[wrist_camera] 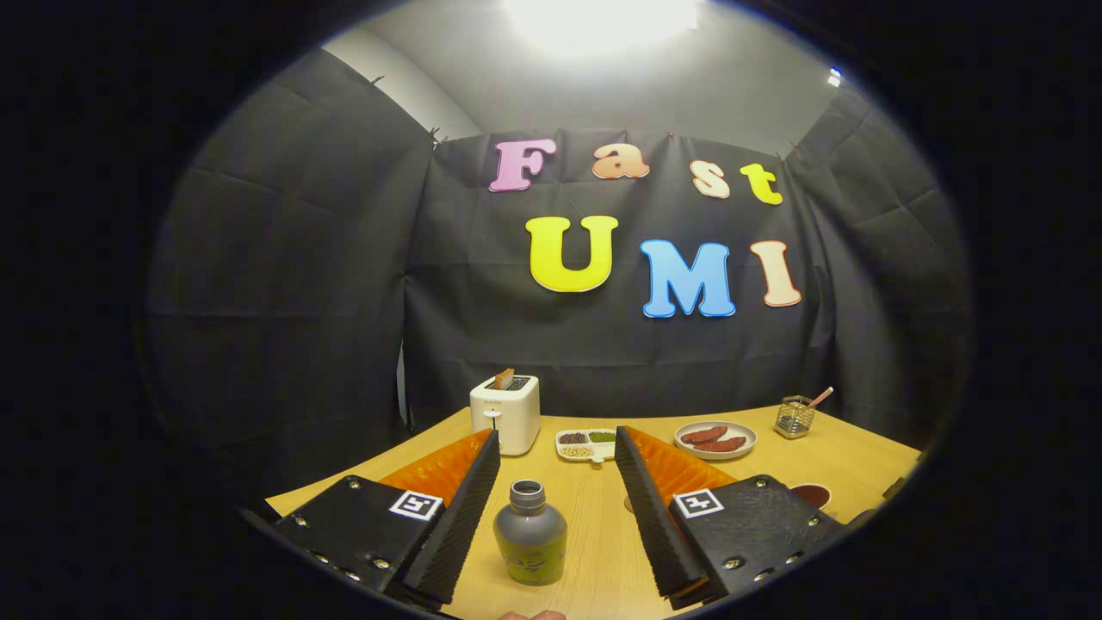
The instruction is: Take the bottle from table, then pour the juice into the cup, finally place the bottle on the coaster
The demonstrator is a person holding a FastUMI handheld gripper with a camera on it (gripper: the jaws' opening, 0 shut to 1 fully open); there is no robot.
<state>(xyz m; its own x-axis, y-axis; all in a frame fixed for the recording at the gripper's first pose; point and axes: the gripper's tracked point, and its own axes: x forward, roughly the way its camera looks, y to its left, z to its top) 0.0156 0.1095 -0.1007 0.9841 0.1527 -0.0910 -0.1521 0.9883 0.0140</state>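
Black ribbed pads: these line the inner faces of the gripper (558,448), with orange ridged backing behind them; its two fingers stand wide apart and neither one touches anything.
Finger mounts: black plates with bright screws, each carrying a small square black-and-white marker.
Bottle: a squat grey metal bottle with a green label band and a grey screw cap (529,534) stands upright on the table, between the two fingers and nearer their base than their tips, with free space on both sides.
Table: a light wooden tabletop (594,517) carries everything.
Cup: a dark reddish-brown round vessel (811,495) shows just beyond the right finger's black plate, largely hidden by it; I cannot tell its full shape.
Toaster: a white boxy toaster (506,412) with a slice of browned bread (504,378) poking from its slot stands beyond the left fingertip.
Snack dish: a white divided tray (586,445) with dark, green and pale fillings lies just beyond the gap between the fingertips.
Plate: a round pale plate (715,440) with two reddish-brown pieces lies beyond the right fingertip.
Holder: a small wire-mesh square basket (794,417) with a pinkish stick leaning out stands farther right, near the table's back edge.
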